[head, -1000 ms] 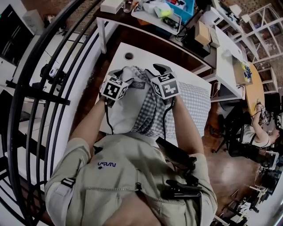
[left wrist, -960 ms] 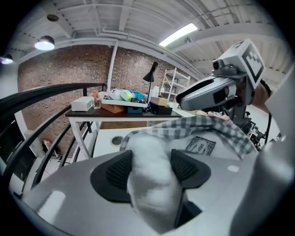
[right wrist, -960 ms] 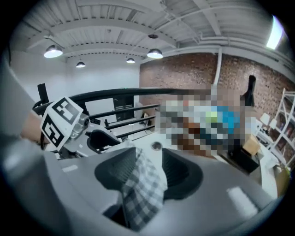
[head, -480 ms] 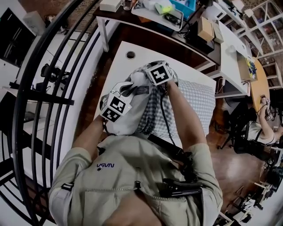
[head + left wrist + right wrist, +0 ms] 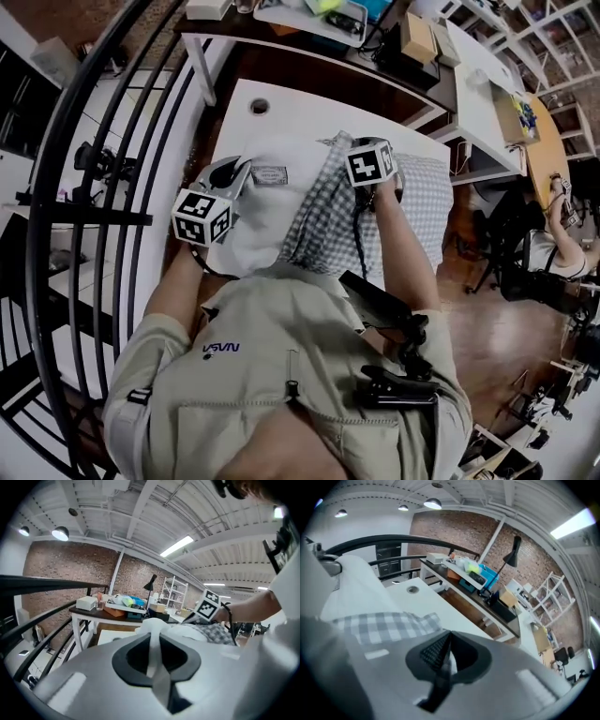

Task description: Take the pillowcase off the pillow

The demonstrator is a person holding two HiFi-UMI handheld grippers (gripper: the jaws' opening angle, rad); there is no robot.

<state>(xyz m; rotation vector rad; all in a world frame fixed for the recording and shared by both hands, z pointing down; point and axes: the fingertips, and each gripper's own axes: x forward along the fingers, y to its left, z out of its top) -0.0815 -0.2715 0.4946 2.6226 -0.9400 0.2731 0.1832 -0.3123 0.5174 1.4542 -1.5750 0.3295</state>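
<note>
The jaws of the left gripper (image 5: pixel 153 637) have just been closing and now clench on a fold of the plump white fabric pillow (image 5: pixel 255 220); a pale strip of it runs up between them in the left gripper view. The jaws of the right gripper (image 5: pixel 448 637) are clamped together at their tips with only a thin light sliver of cloth between them, which looks like an edge of the grey-and-white checked fabric pillowcase (image 5: pixel 328 216). In the head view the pillow lies in the middle of the frame, on the near part of the white rectangular surface (image 5: pixel 281 103). Its bare white end points to the upper left and carries a small rectangular sewn-on label (image 5: pixel 270 175). The left gripper, with its marker cube, sits at that bare end, left of centre. The pillowcase covers the pillow's right side and spreads flat over the surface toward the right of the frame. The right gripper stands at its upper edge, right of centre, well apart from the left one. A small round hole (image 5: pixel 260 107) shows in the surface above the pillow. The person's beige jacket (image 5: pixel 281 375) fills the lower part of the frame, and a curved black metal railing (image 5: pixel 80 187) runs down the left side.
</note>
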